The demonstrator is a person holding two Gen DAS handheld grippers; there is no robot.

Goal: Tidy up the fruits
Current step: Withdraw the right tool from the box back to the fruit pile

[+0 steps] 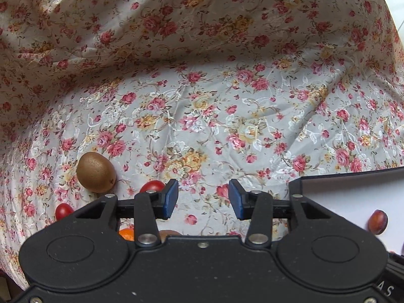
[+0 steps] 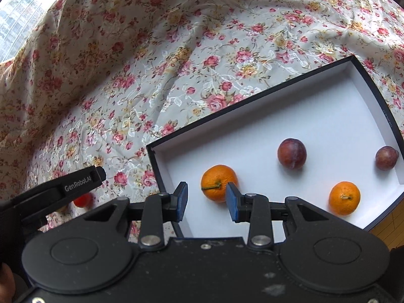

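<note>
Both jaws released and empty: right gripper (image 2: 207, 200) hangs over box (image 2: 373, 93) by an orange (image 2: 219, 183), left gripper (image 1: 203, 199) over loose kiwi (image 1: 96, 172) and tomatoes (image 1: 152, 186), likely next.

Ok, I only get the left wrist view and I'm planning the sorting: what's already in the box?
Observer: Four fruits lie in the box: left mandarin, right mandarin, middle plum, far-right plum.
Operator: Is the right gripper holding anything?
Observer: No, the right gripper is open and empty, at the left mandarin.
Operator: Any room left in there?
Observer: Yes, the far half of the box is bare white floor.
</note>
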